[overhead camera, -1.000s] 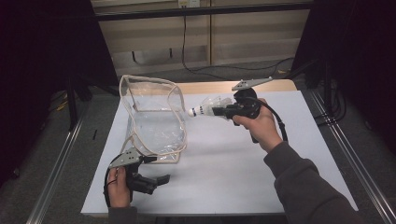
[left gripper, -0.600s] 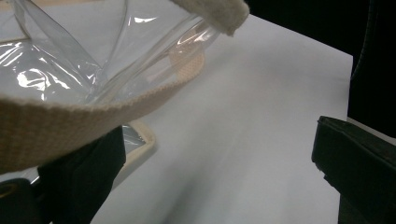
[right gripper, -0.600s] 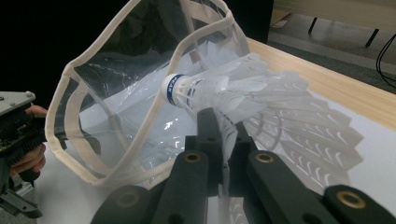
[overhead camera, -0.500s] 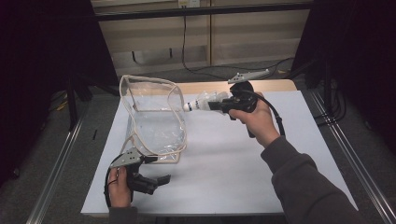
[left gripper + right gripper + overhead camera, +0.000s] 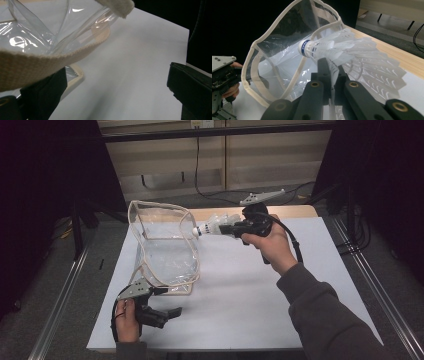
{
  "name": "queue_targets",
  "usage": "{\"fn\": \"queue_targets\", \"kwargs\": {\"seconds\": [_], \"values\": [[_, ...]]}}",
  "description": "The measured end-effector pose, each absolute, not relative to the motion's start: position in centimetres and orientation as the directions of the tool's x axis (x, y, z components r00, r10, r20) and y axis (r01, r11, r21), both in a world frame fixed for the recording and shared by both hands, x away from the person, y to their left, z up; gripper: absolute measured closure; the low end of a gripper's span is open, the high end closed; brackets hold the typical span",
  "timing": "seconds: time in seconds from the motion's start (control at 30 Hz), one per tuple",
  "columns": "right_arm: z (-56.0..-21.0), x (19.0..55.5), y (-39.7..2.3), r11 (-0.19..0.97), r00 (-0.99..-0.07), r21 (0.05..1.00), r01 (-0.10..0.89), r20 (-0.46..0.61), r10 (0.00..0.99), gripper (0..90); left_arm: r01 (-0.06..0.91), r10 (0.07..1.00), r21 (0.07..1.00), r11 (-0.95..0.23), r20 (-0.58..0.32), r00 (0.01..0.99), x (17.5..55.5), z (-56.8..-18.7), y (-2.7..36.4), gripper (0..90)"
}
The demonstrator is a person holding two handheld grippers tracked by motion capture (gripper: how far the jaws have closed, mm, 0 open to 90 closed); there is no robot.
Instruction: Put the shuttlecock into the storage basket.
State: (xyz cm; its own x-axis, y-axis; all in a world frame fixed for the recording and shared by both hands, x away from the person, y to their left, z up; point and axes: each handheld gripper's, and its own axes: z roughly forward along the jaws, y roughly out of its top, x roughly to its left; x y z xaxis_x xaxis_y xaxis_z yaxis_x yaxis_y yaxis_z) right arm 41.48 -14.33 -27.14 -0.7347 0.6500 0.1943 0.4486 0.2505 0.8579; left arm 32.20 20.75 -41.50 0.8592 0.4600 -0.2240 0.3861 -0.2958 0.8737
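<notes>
Shuttlecock (image 5: pixel 332 50) clamped in right gripper (image 5: pixel 329 72) at clear bag (image 5: pixel 165 245) mouth

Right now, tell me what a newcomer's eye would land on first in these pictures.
First, the white shuttlecock, pinched by its feathers in the shut right gripper and held in the air, cork end toward the mouth of the clear bag. That bag, edged in cream webbing, stands open on the white table, left of centre. At the bag's near corner the left gripper sits low with its jaws spread, the bag's cream strap lying across one of them.
</notes>
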Motion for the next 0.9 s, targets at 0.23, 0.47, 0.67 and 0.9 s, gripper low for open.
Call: {"fn": "queue_targets", "kwargs": {"seconds": [0.23,0.47,0.67,0.9], "values": [[-26.6,41.5,-13.8,0.253,-0.742,0.861,0.442,0.193,0.642,88.4,0.387,0.458,0.872,-0.298,-0.225,0.860,32.2,-41.5,20.7,2.9],[-26.1,41.6,-13.0,0.258,-0.754,0.865,0.431,0.188,0.629,88.4,0.387,0.456,0.870,-0.305,-0.223,0.862,32.2,-41.6,20.6,3.0],[-25.8,41.6,-12.4,0.256,-0.760,0.868,0.425,0.189,0.621,88.3,0.388,0.454,0.869,-0.307,-0.224,0.862,32.2,-41.6,20.6,3.0],[-25.8,41.6,-11.5,0.269,-0.772,0.865,0.424,0.189,0.607,88.4,0.388,0.456,0.871,-0.301,-0.226,0.861,32.2,-41.6,20.7,2.9]]}}
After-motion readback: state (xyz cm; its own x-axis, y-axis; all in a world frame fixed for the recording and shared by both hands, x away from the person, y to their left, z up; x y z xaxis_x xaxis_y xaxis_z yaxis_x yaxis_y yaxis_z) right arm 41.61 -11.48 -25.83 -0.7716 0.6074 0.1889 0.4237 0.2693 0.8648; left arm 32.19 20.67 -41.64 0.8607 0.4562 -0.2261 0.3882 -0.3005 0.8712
